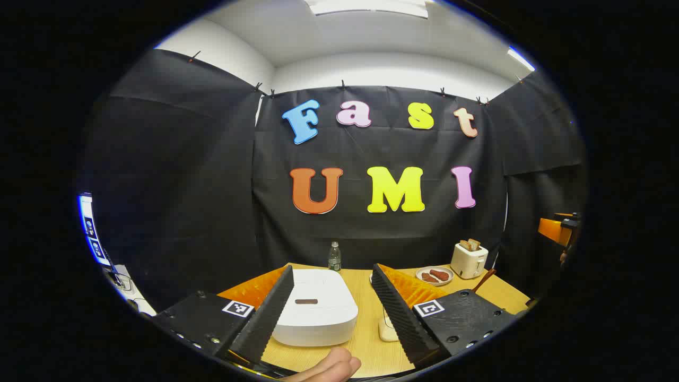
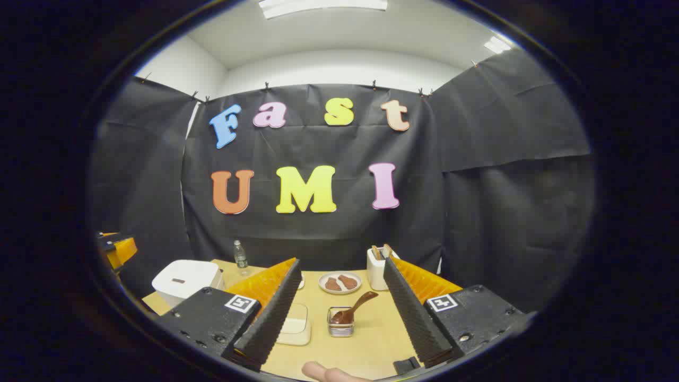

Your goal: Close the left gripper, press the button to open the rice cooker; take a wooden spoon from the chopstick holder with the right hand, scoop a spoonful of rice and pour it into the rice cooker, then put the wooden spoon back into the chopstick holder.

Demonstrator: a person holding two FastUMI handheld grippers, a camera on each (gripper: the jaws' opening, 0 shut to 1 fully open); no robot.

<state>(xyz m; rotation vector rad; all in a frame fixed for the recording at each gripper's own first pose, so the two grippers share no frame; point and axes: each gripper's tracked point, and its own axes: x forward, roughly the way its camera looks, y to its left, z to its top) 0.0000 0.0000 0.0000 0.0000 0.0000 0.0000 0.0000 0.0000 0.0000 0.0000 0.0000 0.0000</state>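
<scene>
The white rice cooker [image 1: 318, 313] sits lid down on the wooden table, a dark button [image 1: 306, 301] on its top. My left gripper [image 1: 333, 271] hangs open just above and before it, the cooker between its fingers. In the right gripper view the cooker [image 2: 185, 278] lies far left. A brown wooden spoon [image 2: 356, 306] leans in the small clear chopstick holder [image 2: 340, 324] at mid table. A pale square rice box [image 2: 294, 321] stands left of the holder. My right gripper [image 2: 342, 262] is open and empty, well back from the holder.
A white toaster [image 2: 378, 268] with bread, a plate [image 2: 340, 283] with brown pieces and a small bottle [image 2: 240, 254] stand along the table's back. The left gripper [image 2: 118, 248] shows at the far left edge. A person's finger [image 1: 329, 366] shows at the bottom.
</scene>
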